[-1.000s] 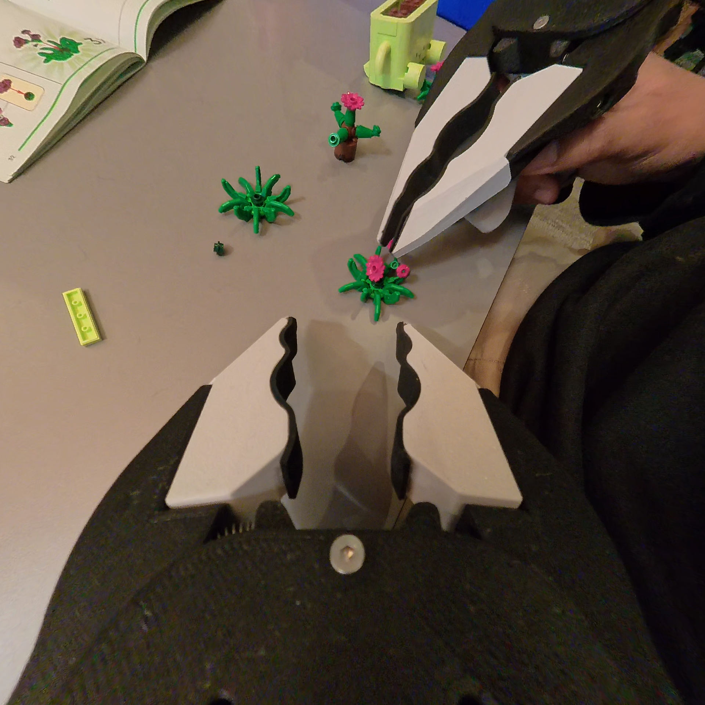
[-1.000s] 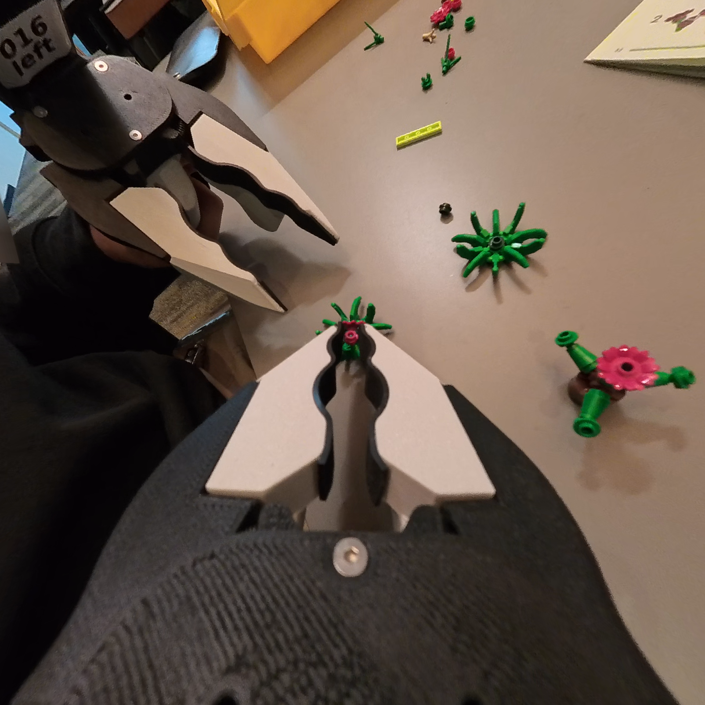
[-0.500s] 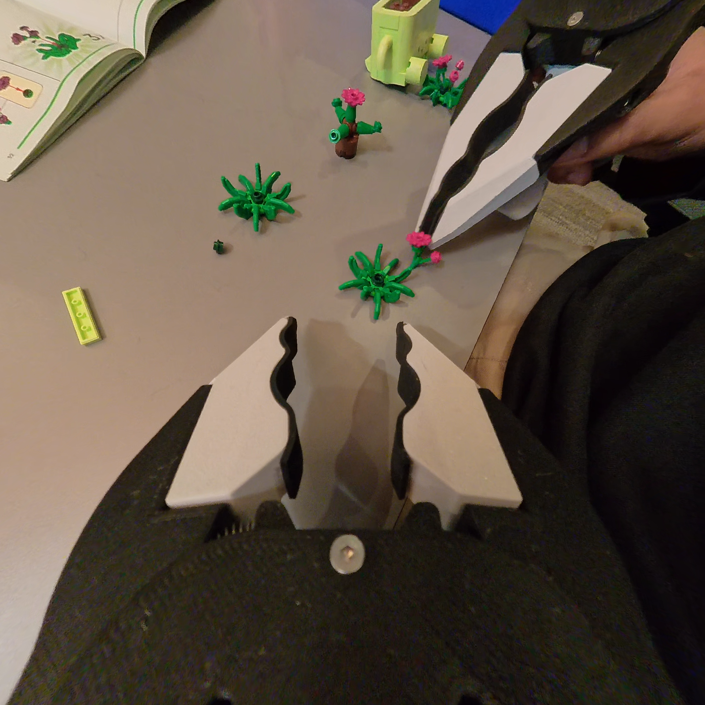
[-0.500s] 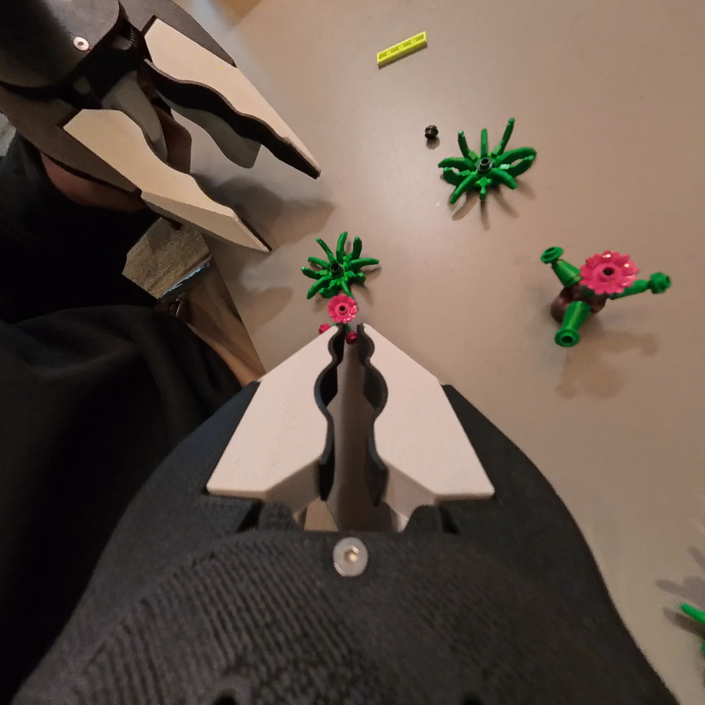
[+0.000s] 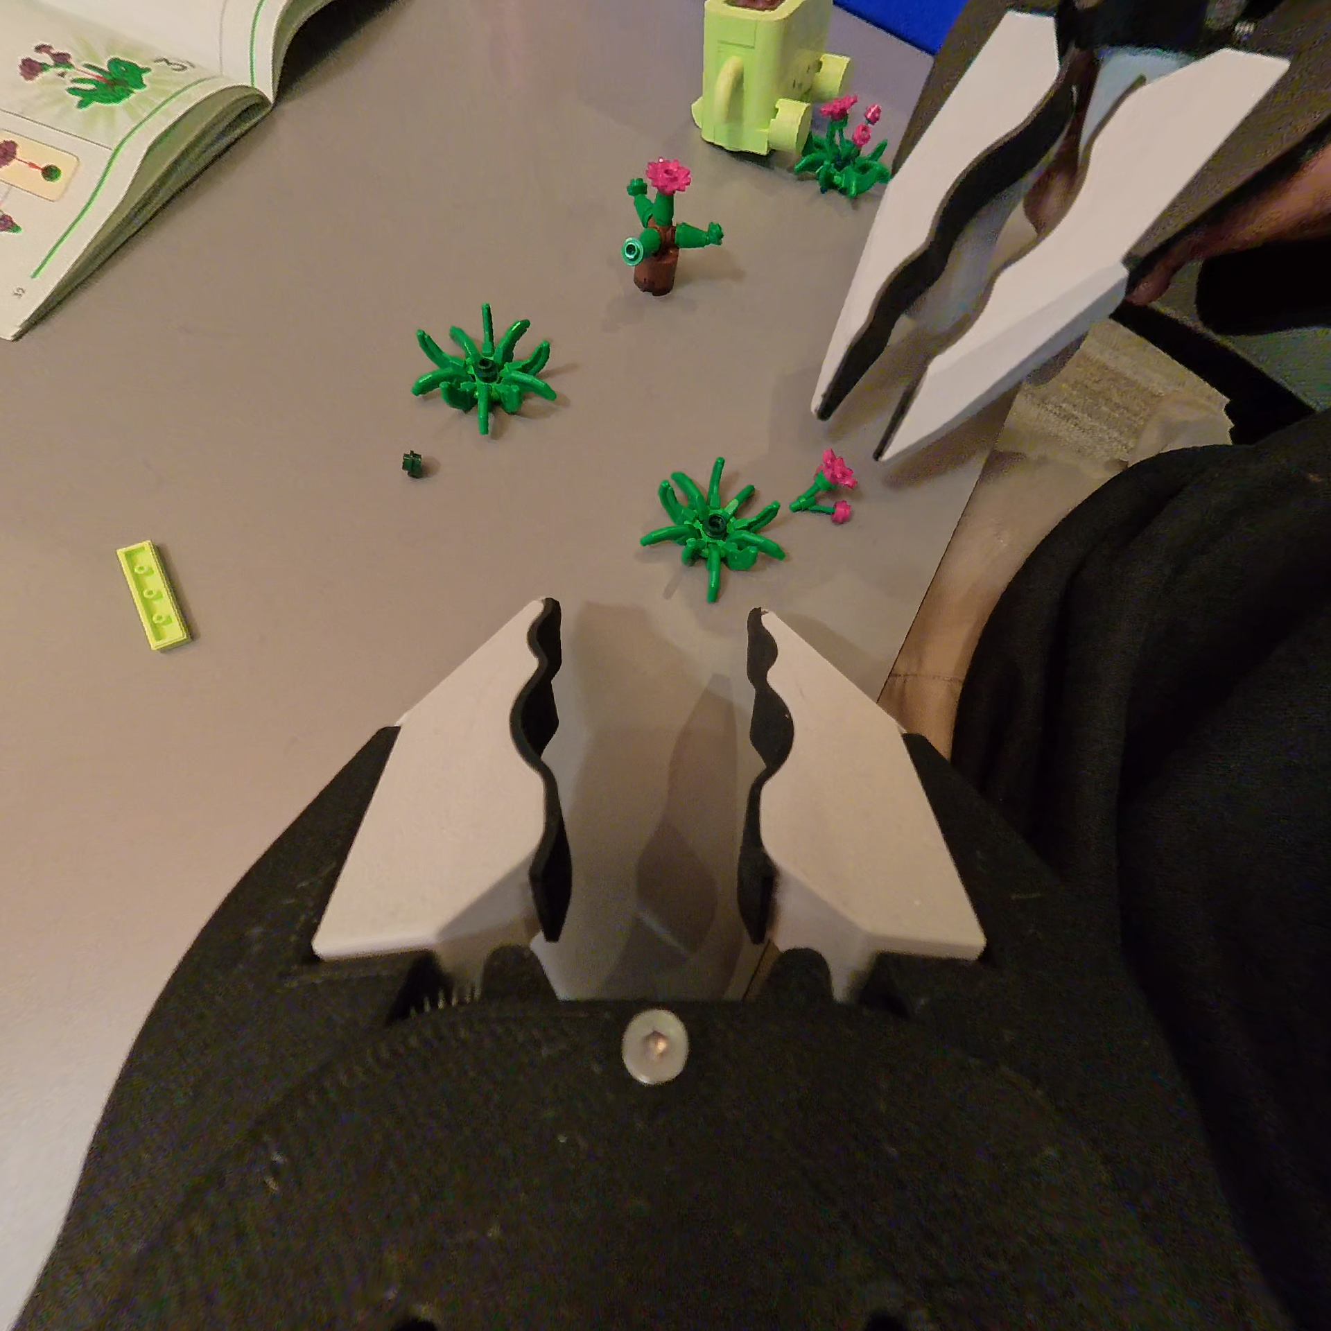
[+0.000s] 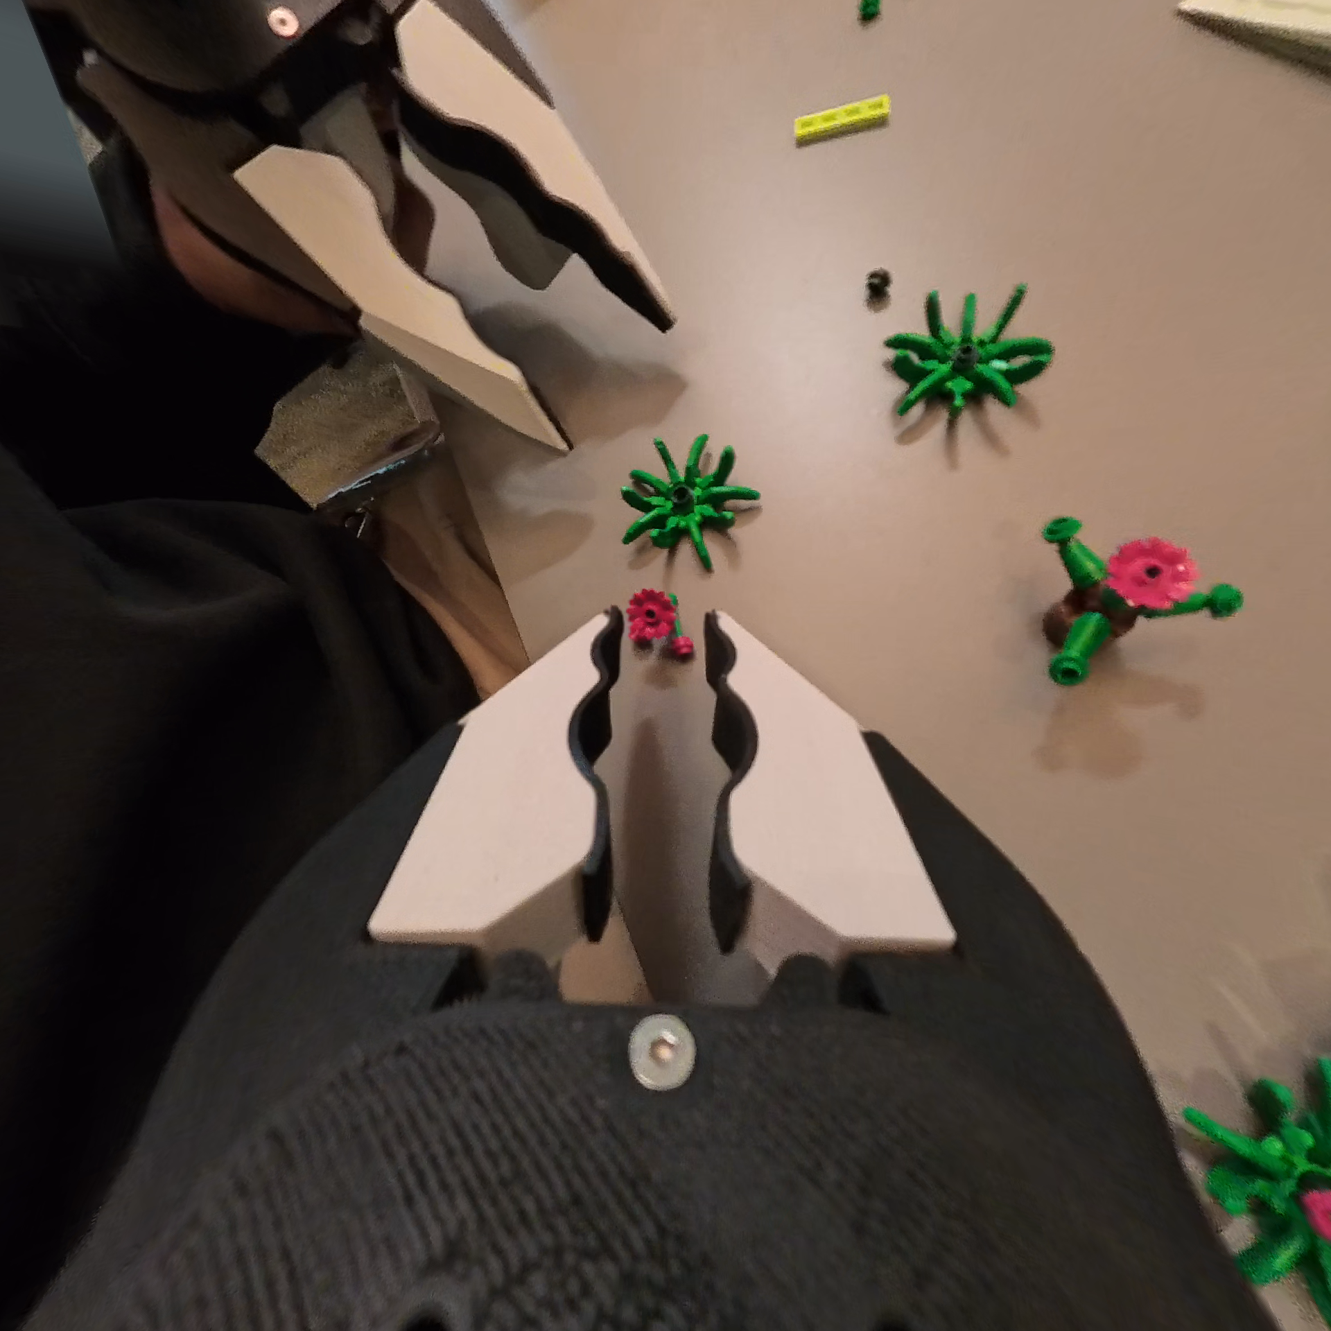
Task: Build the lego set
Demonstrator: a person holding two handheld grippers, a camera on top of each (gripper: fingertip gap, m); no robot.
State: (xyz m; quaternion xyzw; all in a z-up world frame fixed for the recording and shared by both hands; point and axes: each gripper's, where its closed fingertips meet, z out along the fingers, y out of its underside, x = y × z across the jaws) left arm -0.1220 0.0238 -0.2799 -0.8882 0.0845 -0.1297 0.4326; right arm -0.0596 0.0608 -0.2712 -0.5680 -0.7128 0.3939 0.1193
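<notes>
Two grippers hang open and empty over my grey table: the left gripper spread wide, the right gripper parted narrowly. The pink flower sprig lies loose on the table between the right fingertips, at the three o'clock side of the near green leaf cluster in the left wrist view. I judge the step is seating that sprig in the cluster's centre, so next I need a fresh pinch on its stem while the left gripper steadies the leaves.
</notes>
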